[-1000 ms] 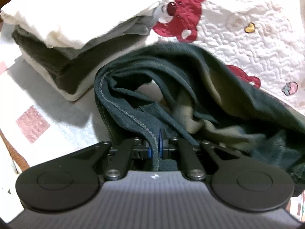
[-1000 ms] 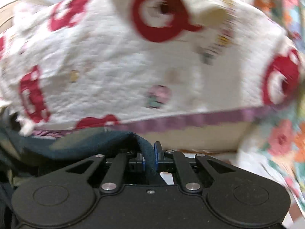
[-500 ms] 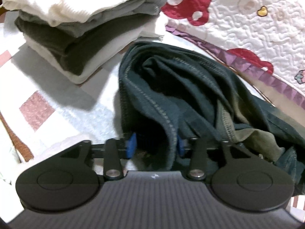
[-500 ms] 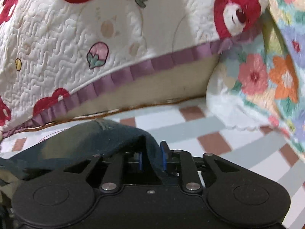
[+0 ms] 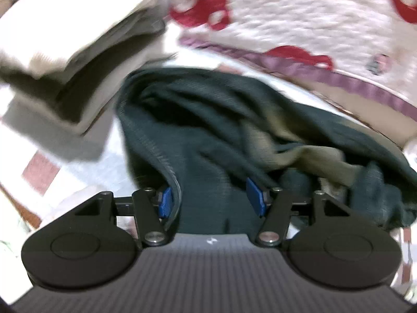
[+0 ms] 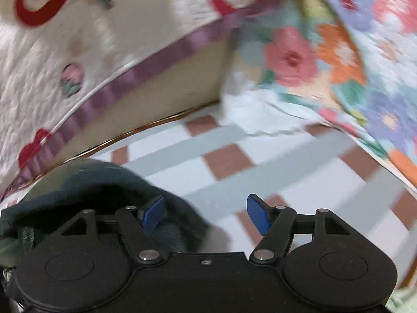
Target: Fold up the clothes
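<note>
A dark green garment (image 5: 208, 130) with an olive inner layer lies crumpled on the checked bed sheet (image 5: 86, 172). My left gripper (image 5: 212, 199) is open, and a fold of the garment lies loose between its blue pads (image 5: 165, 200). In the right wrist view my right gripper (image 6: 206, 214) is open too. The garment's end (image 6: 91, 180) lies at its left pad (image 6: 153, 212), while the right pad stands over bare sheet (image 6: 299, 182).
A stack of folded clothes (image 5: 78, 60), white, grey and dark, sits left of the garment. A white quilt with red bears and a purple frill (image 5: 325, 26) lies behind. A floral blanket (image 6: 351, 52) lies at the right.
Both grippers were shut on the garment a second ago and have opened, letting it drop onto the sheet. The views are blurred with motion.
</note>
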Tool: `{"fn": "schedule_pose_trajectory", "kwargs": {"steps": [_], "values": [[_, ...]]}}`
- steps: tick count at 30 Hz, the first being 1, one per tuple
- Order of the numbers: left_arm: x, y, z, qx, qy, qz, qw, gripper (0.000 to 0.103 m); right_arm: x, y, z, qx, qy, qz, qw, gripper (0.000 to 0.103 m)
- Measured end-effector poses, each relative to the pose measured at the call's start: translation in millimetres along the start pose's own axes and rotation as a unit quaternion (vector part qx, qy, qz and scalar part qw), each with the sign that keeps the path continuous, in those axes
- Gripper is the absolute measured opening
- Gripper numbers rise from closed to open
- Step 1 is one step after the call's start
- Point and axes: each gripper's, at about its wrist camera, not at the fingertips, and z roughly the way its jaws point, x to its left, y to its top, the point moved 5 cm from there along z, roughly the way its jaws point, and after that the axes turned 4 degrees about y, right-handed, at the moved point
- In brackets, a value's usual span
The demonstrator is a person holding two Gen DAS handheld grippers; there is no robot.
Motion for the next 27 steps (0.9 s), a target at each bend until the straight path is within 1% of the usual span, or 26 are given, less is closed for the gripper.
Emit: {"fn": "schedule_pose_trajectory", "kwargs": {"steps": [1,3,6,8,9,11,13,15,17,19,20,22,24,25,26,27], "values": [[-8.6,0.2,-6.6,-0.008,-0.007,0.011,0.9999,0.056,-9.2,-1.9,-6.0,-0.001,-0.01,0.003,1.0,0.075],[-25.3,-3.1,-14.2,-0.015,-0.017,0.033,0.9992,0.056,-15.7,-6.2,-13.9,0.006,0.009,0.009,1.0,0.075],[-45.6,-8.4,-21.5,-0.018,-0.046,0.051,0.9975,0.057,-24.6,-12.5,-25.8,0.019,0.04,0.018,0.999,0.075],[-58.7,-12.5,-27.1,-0.015,-0.08,0.058,0.995,0.057,-25.1,-18.6,-23.8,0.034,0.077,0.028,0.996,0.076],[-66.4,-15.5,-30.2,-0.011,-0.105,0.056,0.9928,0.057,-25.2,-21.6,-22.7,0.042,0.096,0.033,0.994,0.076],[-85.1,-21.3,-36.2,-0.007,-0.148,0.064,0.987,0.059,-27.6,-27.3,-15.4,0.049,0.114,0.041,0.991,0.076],[-106.9,-27.2,-42.1,-0.006,-0.184,0.081,0.9796,0.06,-28.7,-29.3,-3.2,0.054,0.119,0.042,0.99,0.076],[-128.8,-31.9,-37.0,-0.016,-0.184,0.121,0.9754,0.061,-28.6,-30.2,8.9,0.06,0.127,0.038,0.989,0.076],[-145.9,-36.1,-23.3,-0.013,-0.169,0.162,0.9721,0.061,-27.0,-30.2,20.6,0.066,0.138,0.027,0.988,0.076],[-156.6,-40.8,-6.2,-0.019,-0.135,0.204,0.9695,0.061,-25.5,-30.2,32.3,0.073,0.15,0.017,0.986,0.076],[-160.7,-43.1,2.9,-0.024,-0.115,0.228,0.9666,0.061,-24.8,-30.2,38.1,0.076,0.155,0.012,0.985,0.076],[-164.8,-46.9,17.6,-0.026,-0.079,0.285,0.955,0.062,-25.9,-27.9,48.7,0.077,0.168,0.01,0.983,0.077],[-166.2,-48.4,27.5,-0.021,-0.07,0.324,0.9432,0.063,-28.9,-23.3,56.4,0.072,0.181,0.01,0.981,0.081],[-166.8,-49.2,32.6,-0.019,-0.065,0.343,0.937,0.067,-29.8,-21.2,59.2,0.07,0.186,0.006,0.98,0.081],[-168.5,-50.0,40.2,-0.007,-0.064,0.342,0.9374,0.07,-28.9,-19.6,61.6,0.068,0.192,-0.001,0.979,0.081],[-170.2,-50.8,47.8,0.004,-0.062,0.342,0.9376,0.077,-27.8,-18.1,63.9,0.067,0.199,-0.009,0.978,0.082]]}}
